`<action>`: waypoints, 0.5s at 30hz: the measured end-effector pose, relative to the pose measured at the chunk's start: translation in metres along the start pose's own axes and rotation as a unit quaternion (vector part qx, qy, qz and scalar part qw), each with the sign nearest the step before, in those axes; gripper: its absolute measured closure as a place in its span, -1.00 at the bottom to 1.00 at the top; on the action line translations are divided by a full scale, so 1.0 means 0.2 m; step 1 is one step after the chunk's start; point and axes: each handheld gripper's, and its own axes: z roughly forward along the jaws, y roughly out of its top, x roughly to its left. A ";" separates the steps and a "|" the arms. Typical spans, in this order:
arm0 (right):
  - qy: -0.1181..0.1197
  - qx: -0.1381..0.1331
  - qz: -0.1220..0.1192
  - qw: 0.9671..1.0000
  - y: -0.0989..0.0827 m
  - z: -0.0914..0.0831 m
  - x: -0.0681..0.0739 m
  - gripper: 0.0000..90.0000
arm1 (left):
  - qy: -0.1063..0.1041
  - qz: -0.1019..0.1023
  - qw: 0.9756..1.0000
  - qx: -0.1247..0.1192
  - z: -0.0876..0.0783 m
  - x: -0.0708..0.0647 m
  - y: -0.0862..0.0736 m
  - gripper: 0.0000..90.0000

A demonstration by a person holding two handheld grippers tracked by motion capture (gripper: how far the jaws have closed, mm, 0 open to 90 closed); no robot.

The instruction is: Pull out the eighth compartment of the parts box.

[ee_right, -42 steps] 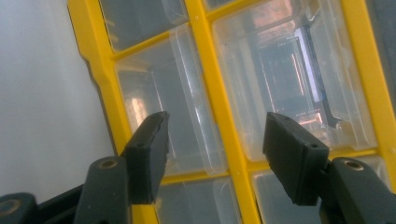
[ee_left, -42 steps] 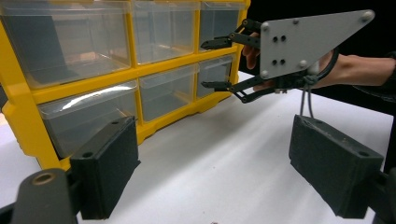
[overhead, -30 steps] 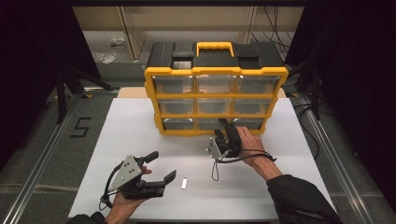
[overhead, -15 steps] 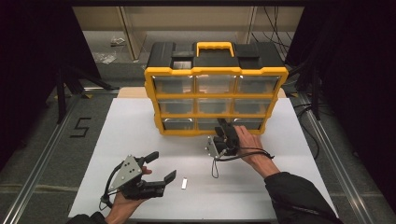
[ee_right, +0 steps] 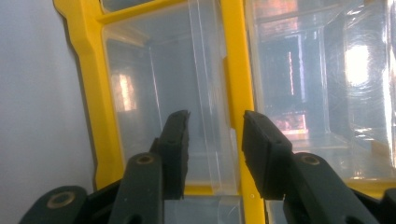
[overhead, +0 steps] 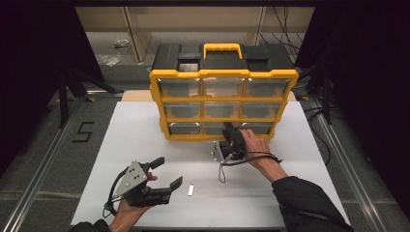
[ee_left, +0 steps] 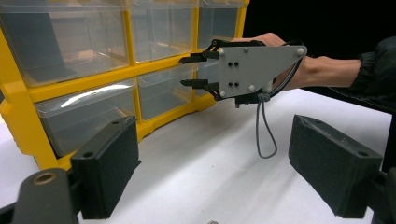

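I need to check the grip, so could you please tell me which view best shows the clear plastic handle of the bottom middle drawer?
The right gripper view: the clear plastic drawer handle stands close up between the right tool jaws. The high view has the tool covering it; the left gripper view shows it side-on, far off.

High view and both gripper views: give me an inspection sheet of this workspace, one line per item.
Surface: white table top, mostly bare.
Job's things: yellow drawer cabinet with clear drawers stands at the back; right gripper is at the bottom-row middle drawer.
Clutter: one small pale piece lies on the white surface near the left gripper.
Grippers: left gripper open, held above the surface, nothing between the jaws. Right gripper's jaws have just been closing around the drawer's clear pull tab; pads not yet pressing.
Cables: right gripper's cable loops onto the table.
Surroundings: floor marking "5", dark curtains, metal rails.
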 end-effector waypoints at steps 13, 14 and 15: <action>-0.004 0.000 -0.017 1.000 0.01 0.02 0.02 0.50 | -0.001 -0.001 1.000 0.000 0.00 0.00 0.00 -0.65; -0.006 0.000 -0.017 1.000 0.01 0.03 0.02 0.52 | -0.001 -0.001 1.000 0.000 0.00 0.00 0.00 -0.64; -0.007 -0.002 -0.018 1.000 0.01 0.03 0.02 0.53 | -0.001 -0.001 1.000 0.000 0.00 0.00 0.00 -0.64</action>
